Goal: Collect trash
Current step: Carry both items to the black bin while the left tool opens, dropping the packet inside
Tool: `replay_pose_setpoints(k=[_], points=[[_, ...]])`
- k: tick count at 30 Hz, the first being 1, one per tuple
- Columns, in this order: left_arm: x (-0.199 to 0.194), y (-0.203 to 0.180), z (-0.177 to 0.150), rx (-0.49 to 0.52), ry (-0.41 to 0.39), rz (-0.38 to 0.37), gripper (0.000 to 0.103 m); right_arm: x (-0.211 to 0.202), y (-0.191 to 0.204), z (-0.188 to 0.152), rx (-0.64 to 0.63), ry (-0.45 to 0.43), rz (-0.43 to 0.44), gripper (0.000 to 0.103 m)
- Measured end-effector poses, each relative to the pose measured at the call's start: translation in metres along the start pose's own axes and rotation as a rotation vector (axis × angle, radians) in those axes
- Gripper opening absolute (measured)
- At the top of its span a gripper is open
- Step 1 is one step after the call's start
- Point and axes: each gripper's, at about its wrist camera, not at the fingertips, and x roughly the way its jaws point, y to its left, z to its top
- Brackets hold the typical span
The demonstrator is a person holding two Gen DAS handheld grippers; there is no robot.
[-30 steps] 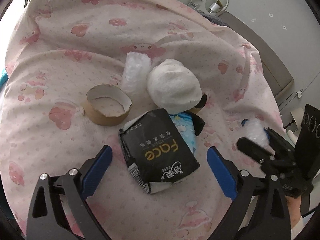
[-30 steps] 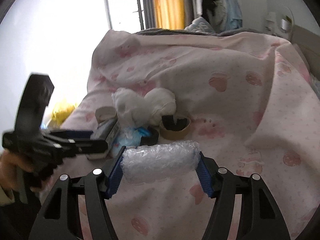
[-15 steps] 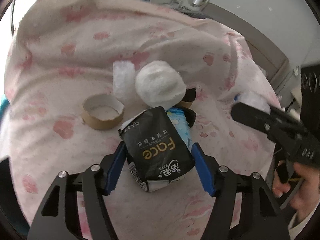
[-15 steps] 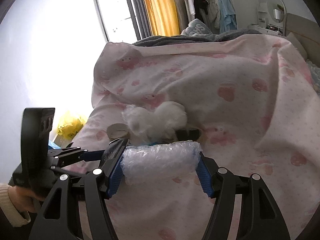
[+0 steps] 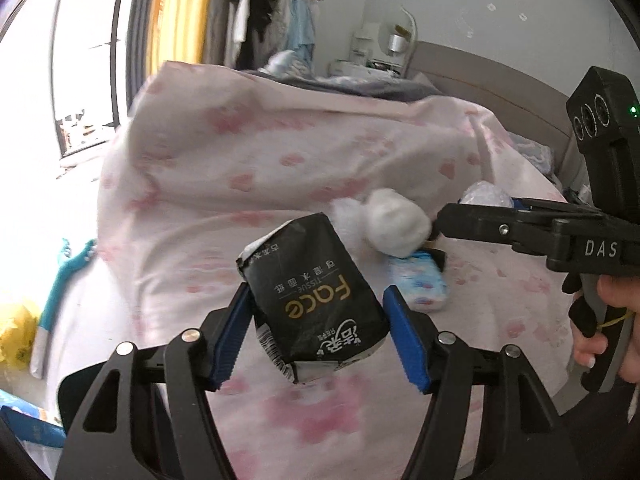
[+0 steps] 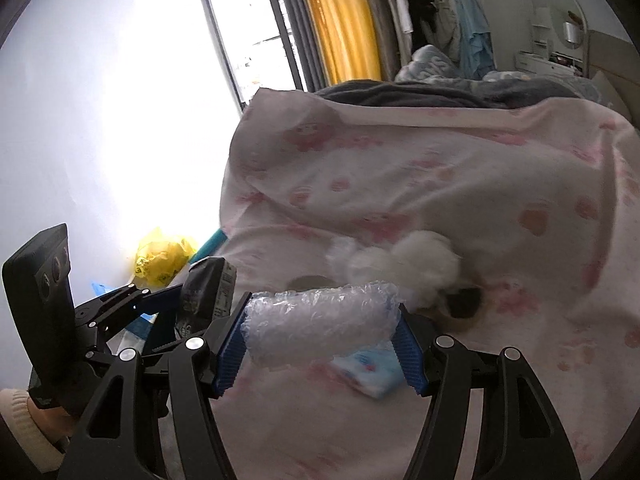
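A black tissue pack (image 5: 316, 300) is gripped by the left claw (image 5: 316, 334); bubble wrap (image 6: 320, 320) is clamped in the right claw (image 6: 322, 344), half hiding a blurred white wad (image 6: 428, 264).

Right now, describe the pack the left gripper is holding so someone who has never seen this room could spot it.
Over the pink printed bedspread, the left gripper is closed on a black tissue pack. Its gold "Face" lettering and torn end set it apart from the white wad and the pale blue pack lying behind.
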Motion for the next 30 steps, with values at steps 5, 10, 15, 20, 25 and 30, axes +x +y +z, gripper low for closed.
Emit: replay_pose_setpoints(k=[5,10,15,20,25,30], points=[[-0.018,0.037,-0.008,-0.043,-0.018,0.075,0.069,0.014,0.031,0.008,-0.016,0.002,0.023,0.066],[-0.032,0.071,-0.016,-0.089,-0.017,0.146,0.069,0.032,0.066,0.015,-0.043,0.012,0.054,0.066],[-0.043,0.108,-0.031,-0.138,0.013,0.207,0.069,0.049,0.103,0.018,-0.083,0.026,0.092,0.066],[-0.05,0.143,-0.049,-0.182,0.064,0.252,0.069,0.067,0.139,0.02,-0.119,0.045,0.126,0.066],[-0.057,0.171,-0.066,-0.236,0.109,0.275,0.069,0.082,0.166,0.02,-0.14,0.063,0.152,0.066],[-0.06,0.199,-0.081,-0.291,0.158,0.287,0.069,0.098,0.188,0.017,-0.165,0.091,0.171,0.066]])
